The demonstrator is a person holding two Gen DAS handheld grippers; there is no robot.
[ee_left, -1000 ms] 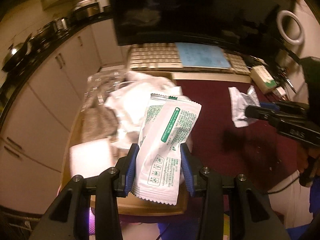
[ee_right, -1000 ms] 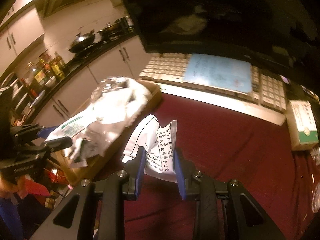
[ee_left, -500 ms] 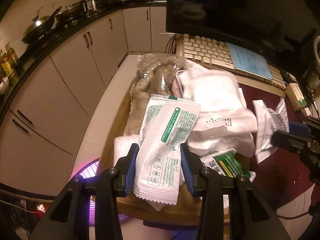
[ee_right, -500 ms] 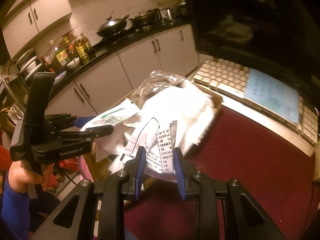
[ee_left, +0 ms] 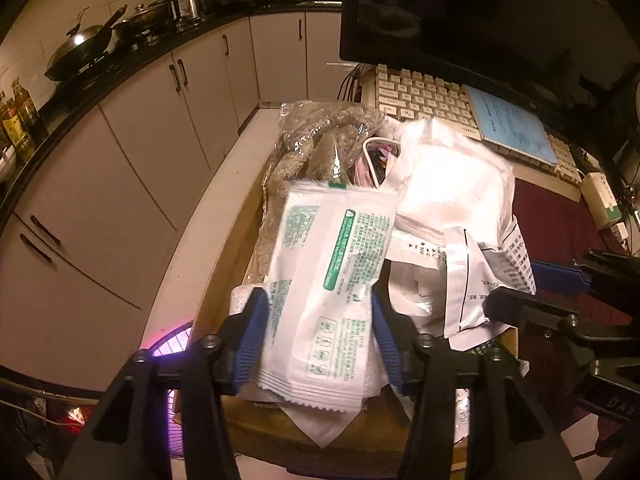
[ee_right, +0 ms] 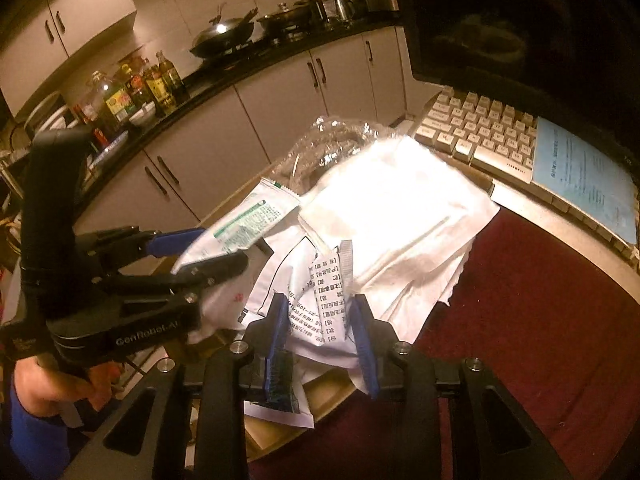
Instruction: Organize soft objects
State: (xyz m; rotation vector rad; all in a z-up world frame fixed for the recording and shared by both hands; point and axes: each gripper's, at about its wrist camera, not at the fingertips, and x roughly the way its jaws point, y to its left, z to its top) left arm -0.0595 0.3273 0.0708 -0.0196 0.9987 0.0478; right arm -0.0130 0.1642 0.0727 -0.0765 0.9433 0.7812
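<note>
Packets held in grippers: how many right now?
2. The green-printed white packet sits between the left gripper fingers; the black-printed white packet between the right gripper fingers. Both hang over the cardboard box pile, which may hide more.

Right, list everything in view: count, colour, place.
Green-printed white plastic sachet: one, in left hand-held gripper.
Black-printed white foil sachet: one, in right hand-held gripper.
Large white plastic bag: one, atop box pile.
Clear bag of grey fabric: one, box far end.
Brown cardboard box: one, table's left edge.
Beige keyboard: one, under monitor.
Blue paper sheet: one, on keyboard.
Left hand-held gripper: black, blue pads.
Right hand-held gripper: same.
</note>
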